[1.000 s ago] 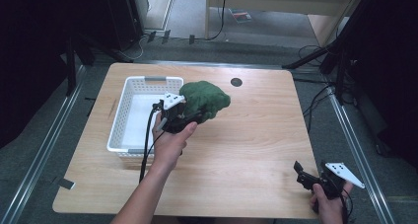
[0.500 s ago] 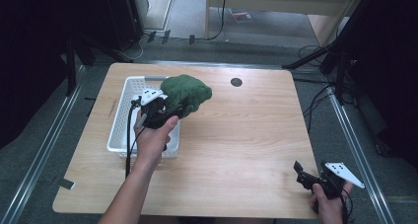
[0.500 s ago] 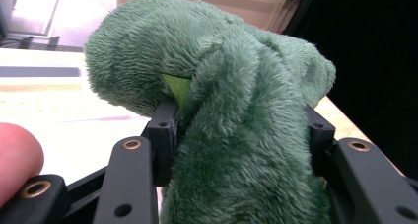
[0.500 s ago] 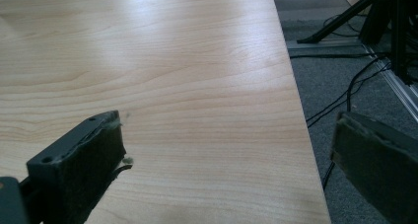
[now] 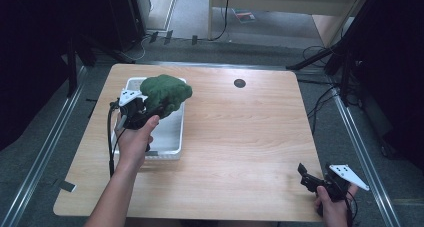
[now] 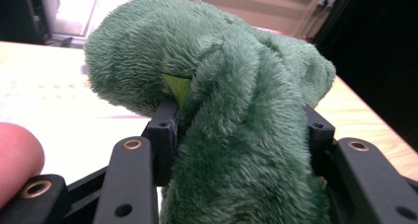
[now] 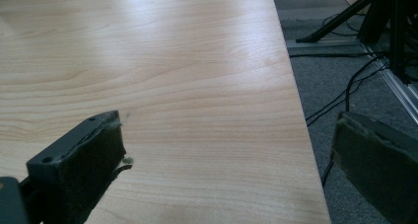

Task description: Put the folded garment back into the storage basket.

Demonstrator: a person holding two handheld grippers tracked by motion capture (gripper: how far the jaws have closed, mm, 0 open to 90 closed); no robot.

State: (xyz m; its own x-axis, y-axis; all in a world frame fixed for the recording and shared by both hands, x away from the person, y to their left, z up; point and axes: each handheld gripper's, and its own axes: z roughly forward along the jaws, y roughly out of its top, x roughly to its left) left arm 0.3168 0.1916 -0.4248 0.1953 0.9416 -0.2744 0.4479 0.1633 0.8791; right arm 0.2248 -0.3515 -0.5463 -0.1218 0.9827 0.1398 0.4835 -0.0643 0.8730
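The light wooden table with rounded corners (image 5: 240,137) stands on a grey floor, with metal rails running along both its long sides and dark stands and loose cables at the far end and to the right. A small dark round disc (image 5: 239,83) sits near the table's far edge.

On the left half of the table lies one white plastic slotted basket (image 5: 172,137). Above its far end the left gripper (image 5: 150,107) holds one fuzzy dark green plush toy (image 5: 167,91) in the air, clear of the basket floor. In the left gripper view the black jaws are pressed into the plush toy (image 6: 236,115) from both sides, with a sliver of brighter green showing in a fold. What kind of figure the toy is I cannot make out, since it is bunched up and its lower part runs off the bottom of that view. The far end of the basket is hidden behind the toy and the hand.

The right gripper (image 5: 312,179) is held low at the near right corner of the table, well apart from the basket. In the right gripper view its two padded jaws stand wide apart with nothing between them, and one hangs past the table edge over the floor.

By my count: one toy, one basket, one disc, two grippers.
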